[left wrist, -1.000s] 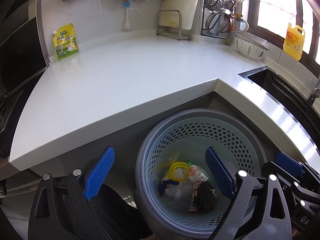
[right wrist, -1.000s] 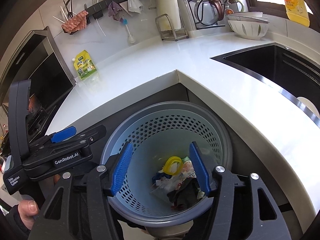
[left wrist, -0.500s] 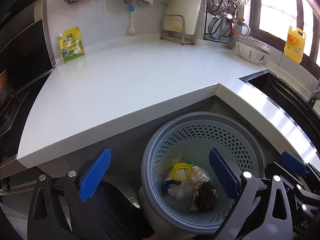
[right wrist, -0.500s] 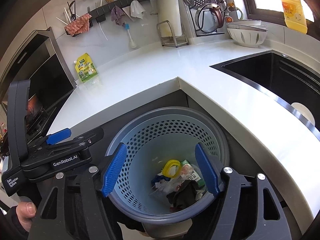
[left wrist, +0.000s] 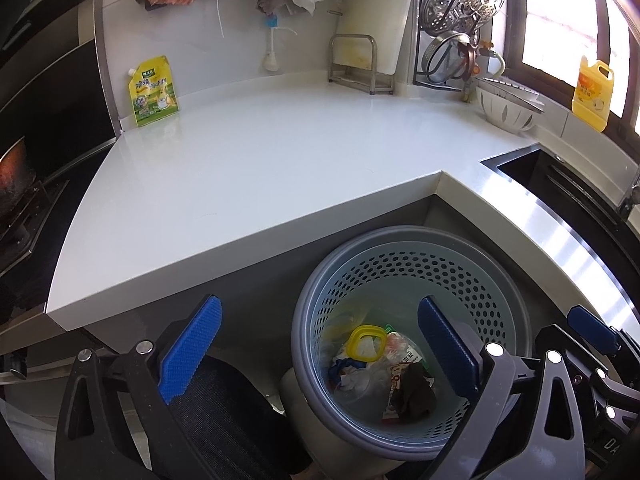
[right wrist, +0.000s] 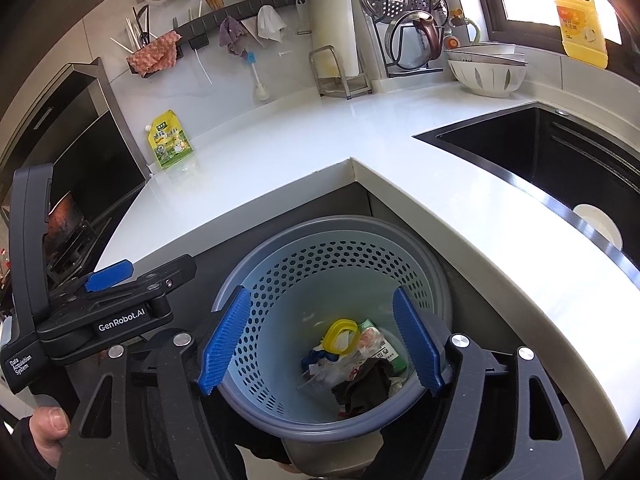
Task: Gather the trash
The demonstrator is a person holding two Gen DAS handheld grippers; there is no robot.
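Note:
A grey-blue perforated trash basket (left wrist: 500,280) (right wrist: 340,264) stands on the floor below the inner corner of the white counter. It holds trash: a yellow plastic ring (left wrist: 365,342) (right wrist: 341,334), clear wrappers, a dark crumpled piece (left wrist: 414,396) (right wrist: 366,386). My left gripper (left wrist: 320,350) is open and empty above the basket's left rim. My right gripper (right wrist: 322,342) is open and empty over the basket. The left gripper's body also shows in the right wrist view (right wrist: 108,304).
A yellow-green pouch (left wrist: 153,92) (right wrist: 170,145) stands at the counter's back left. A black sink (right wrist: 540,160) is at the right, a white colander (left wrist: 508,110), a yellow detergent bottle (left wrist: 592,96), a metal rack (left wrist: 360,64) and a stove (left wrist: 20,200) at the left.
Both grippers have risen and drawn back a little from the basket; more of the counter and back wall shows. Both stay open and empty.

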